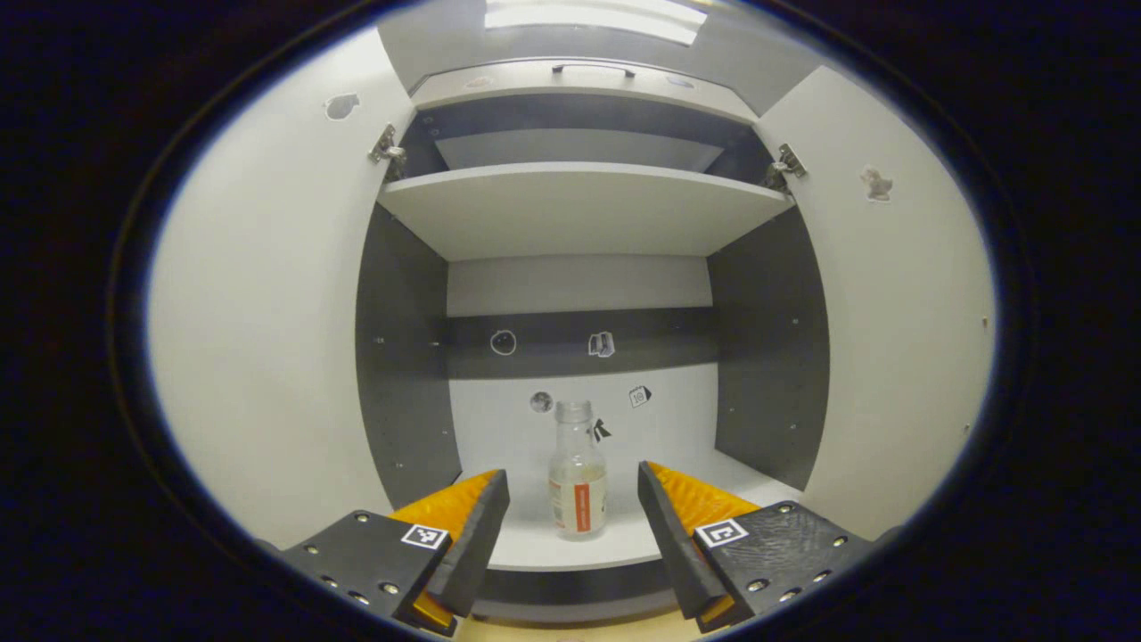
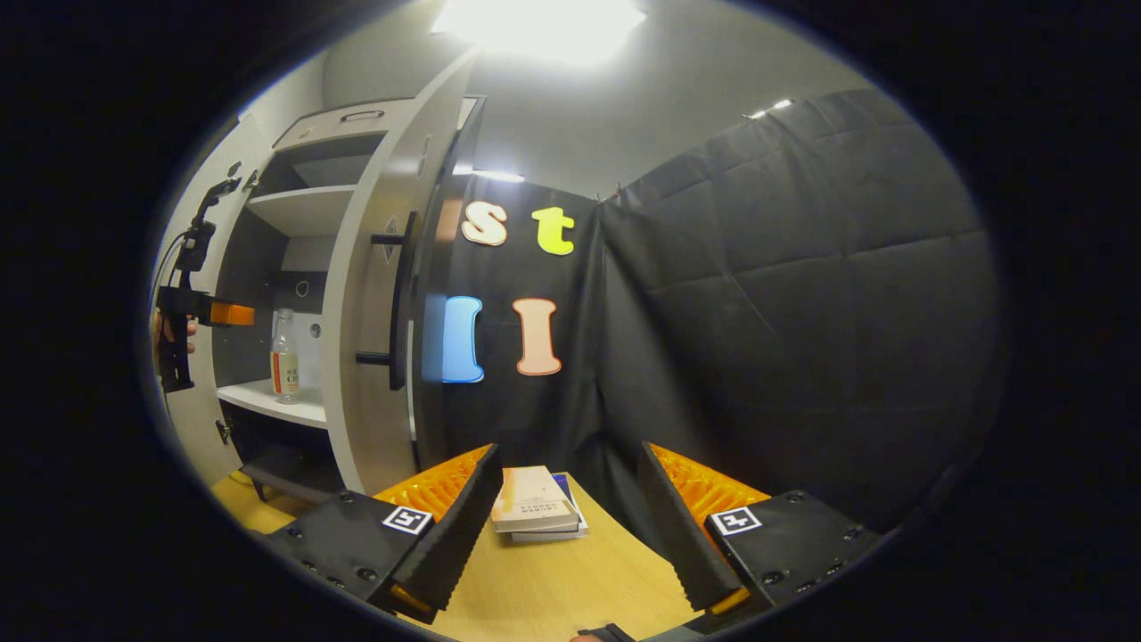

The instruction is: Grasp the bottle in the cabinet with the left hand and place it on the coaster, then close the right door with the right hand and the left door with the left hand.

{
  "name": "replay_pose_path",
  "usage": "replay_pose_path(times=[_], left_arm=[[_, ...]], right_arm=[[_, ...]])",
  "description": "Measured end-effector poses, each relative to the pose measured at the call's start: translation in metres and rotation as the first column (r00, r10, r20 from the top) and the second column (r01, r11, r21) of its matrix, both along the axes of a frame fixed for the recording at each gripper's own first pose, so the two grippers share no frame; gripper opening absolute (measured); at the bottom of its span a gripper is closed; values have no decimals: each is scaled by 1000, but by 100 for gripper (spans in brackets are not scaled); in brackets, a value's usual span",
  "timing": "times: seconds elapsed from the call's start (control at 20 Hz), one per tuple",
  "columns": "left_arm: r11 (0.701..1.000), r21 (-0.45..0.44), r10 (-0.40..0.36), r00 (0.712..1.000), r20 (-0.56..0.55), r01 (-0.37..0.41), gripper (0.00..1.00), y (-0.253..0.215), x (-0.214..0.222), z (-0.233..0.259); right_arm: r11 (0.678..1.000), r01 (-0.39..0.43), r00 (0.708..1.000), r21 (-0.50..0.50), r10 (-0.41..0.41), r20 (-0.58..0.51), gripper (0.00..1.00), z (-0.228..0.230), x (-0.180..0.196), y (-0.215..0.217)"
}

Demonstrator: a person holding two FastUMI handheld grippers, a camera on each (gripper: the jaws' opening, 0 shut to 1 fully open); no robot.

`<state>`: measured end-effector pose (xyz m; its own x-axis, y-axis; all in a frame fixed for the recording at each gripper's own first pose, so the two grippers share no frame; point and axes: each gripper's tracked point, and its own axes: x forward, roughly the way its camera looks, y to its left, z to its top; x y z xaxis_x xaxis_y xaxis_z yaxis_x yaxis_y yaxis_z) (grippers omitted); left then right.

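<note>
A clear glass bottle [image 1: 578,471] with an orange label stands upright on the cabinet's lower shelf [image 1: 570,546], near its front edge. My left gripper [image 1: 573,486] is open in front of the shelf, its fingers to either side of the bottle and short of touching it. Both cabinet doors stand open: the left door [image 1: 267,339] and the right door [image 1: 900,312]. In the right gripper view my right gripper [image 2: 570,486] hangs open over the wooden table [image 2: 553,588], with nothing between its fingers. There the bottle [image 2: 283,357] shows behind the right door [image 2: 383,294], and the left gripper [image 2: 209,312] is held by a hand at the cabinet.
An upper shelf [image 1: 579,209] spans the cabinet above the bottle. Small stickers dot the cabinet's back panel [image 1: 579,343]. Two stacked books [image 2: 535,513] lie on the table near the black cloth wall. The right door's dark handle [image 2: 397,299] sticks out towards the booth.
</note>
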<state>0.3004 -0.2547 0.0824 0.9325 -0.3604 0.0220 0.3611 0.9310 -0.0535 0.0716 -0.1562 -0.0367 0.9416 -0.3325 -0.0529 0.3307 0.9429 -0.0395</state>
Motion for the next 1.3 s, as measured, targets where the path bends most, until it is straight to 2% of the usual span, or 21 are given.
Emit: replay_pose_path(times=[0.5, 0.85, 1.0, 1.1, 1.2, 1.3], left_arm=[[999, -6, -43, 999, -22, 42, 85, -31, 78, -7], [1000, 20, -16, 999, -45, 17, 86, -46, 127, -16], [999, 51, -7, 999, -49, 9, 83, -48, 139, -21], [999, 52, -2, 998, -63, 5, 69, -50, 143, -26], [999, 43, 8, 998, -65, -5, 43, -49, 145, -27], [1000, 23, -1, 997, -73, 3, 40, -49, 139, -25]], right_arm=[[996, 92, 995, -17, -92, -31, 97, -7, 6, -8], [992, 126, 991, -23, -127, -52, 97, -16, 5, -11], [992, 126, 990, -16, -127, -58, 97, -18, 6, -10], [993, 119, 991, -16, -120, -60, 96, -20, 7, -7], [994, 106, 992, -19, -107, -63, 96, -21, 10, -6], [996, 91, 994, -24, -92, -66, 96, -22, 10, -5]])
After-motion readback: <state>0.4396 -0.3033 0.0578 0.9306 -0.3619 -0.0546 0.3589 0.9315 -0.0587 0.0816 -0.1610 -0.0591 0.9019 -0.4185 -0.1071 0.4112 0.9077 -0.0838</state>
